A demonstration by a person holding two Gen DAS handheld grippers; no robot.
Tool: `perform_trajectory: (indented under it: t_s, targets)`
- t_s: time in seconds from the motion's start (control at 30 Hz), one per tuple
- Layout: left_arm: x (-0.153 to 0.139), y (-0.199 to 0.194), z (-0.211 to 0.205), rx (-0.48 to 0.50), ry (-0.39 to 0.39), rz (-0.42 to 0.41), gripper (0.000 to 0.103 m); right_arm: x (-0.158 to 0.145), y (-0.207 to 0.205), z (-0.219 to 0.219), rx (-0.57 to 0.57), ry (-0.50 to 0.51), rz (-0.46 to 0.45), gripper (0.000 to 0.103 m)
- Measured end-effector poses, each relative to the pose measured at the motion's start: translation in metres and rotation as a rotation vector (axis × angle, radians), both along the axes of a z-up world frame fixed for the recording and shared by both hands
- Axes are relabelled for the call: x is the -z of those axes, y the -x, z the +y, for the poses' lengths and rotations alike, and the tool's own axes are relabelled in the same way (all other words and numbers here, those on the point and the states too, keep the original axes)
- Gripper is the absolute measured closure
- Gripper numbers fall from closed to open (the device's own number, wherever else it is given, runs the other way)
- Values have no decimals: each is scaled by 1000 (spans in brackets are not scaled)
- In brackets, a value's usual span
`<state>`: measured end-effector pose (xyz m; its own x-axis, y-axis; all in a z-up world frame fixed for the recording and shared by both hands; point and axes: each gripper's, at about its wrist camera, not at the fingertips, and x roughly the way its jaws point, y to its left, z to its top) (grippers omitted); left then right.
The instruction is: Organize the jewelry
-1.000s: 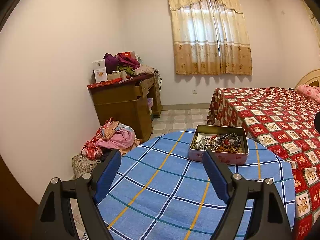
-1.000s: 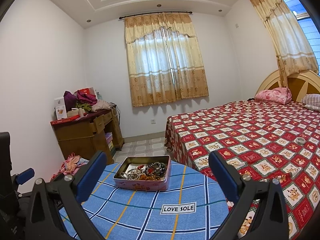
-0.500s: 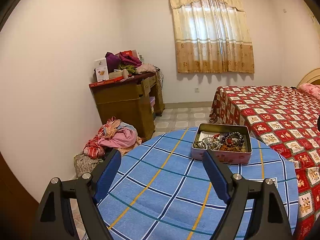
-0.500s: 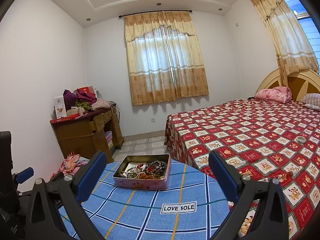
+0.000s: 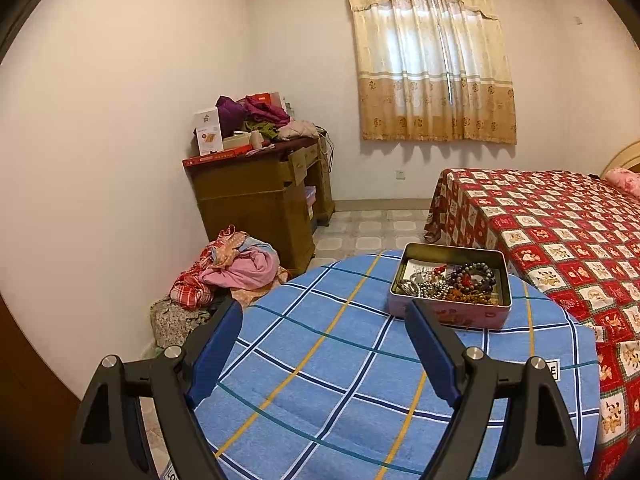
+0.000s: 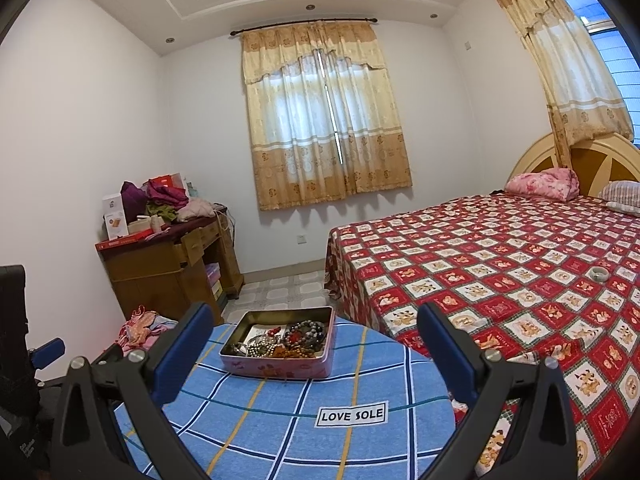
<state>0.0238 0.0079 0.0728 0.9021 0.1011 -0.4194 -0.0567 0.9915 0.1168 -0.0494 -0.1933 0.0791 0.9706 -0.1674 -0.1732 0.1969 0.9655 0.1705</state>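
Note:
An open pink tin (image 5: pixel 448 317) stands on the far side of a round table covered with a blue checked towel (image 5: pixel 320 380). Tangled bead bracelets and chains (image 5: pixel 460 282) fill the tin. My left gripper (image 5: pixel 323 306) hovers over the towel, short of the tin and a little to its left. It is open, with nothing between its blue pads. In the right wrist view the tin (image 6: pixel 276 368) and its jewelry (image 6: pixel 288 340) lie just ahead of my right gripper (image 6: pixel 315 312), which is also open and empty.
A bed with a red patterned cover (image 6: pixel 500 260) runs along the table's right side, and a small pale ring (image 6: pixel 599 274) lies on it. A cluttered wooden desk (image 5: pixel 256 200) and a heap of clothes (image 5: pixel 236 268) stand to the left. The towel bears a "LOVE SOLE" label (image 6: pixel 352 414).

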Motion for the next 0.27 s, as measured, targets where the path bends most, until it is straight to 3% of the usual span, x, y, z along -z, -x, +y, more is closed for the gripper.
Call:
perform_trajectory:
  t_s: [0.13,0.27]
  targets:
    - [1,-4,0,31,31,26,20,1,-2,-2,3,-6,8,0]
    - [4,-10,-3,34,11,46,20,2,-5,-6,18,4,16,0]
